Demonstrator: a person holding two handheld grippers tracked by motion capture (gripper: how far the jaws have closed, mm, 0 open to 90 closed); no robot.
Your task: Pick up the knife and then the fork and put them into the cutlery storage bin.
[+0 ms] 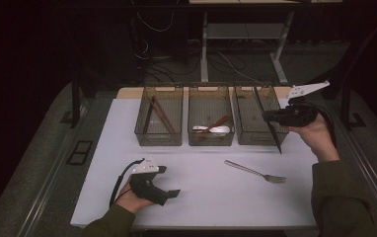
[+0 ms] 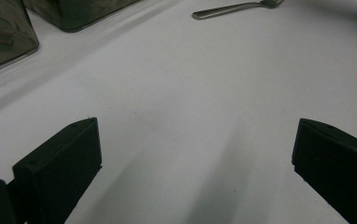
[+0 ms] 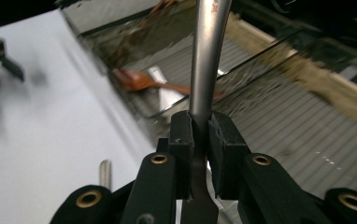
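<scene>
My right gripper is raised over the front right corner of the right-hand basket. It is shut on a long slim metal utensil, which looks like a knife and hangs slanted across the basket's edge. In the right gripper view the pads clamp the silver handle near its lower end. My left gripper rests low at the table's front left, open, with bare white table between its jaws. A metal fork lies on the table right of centre, and its handle shows beyond the left gripper.
Three mesh baskets stand in a row at the back of the white table. The left basket holds long brown sticks. The middle basket holds a white spoon and a reddish-brown spoon. Dark floor surrounds the table.
</scene>
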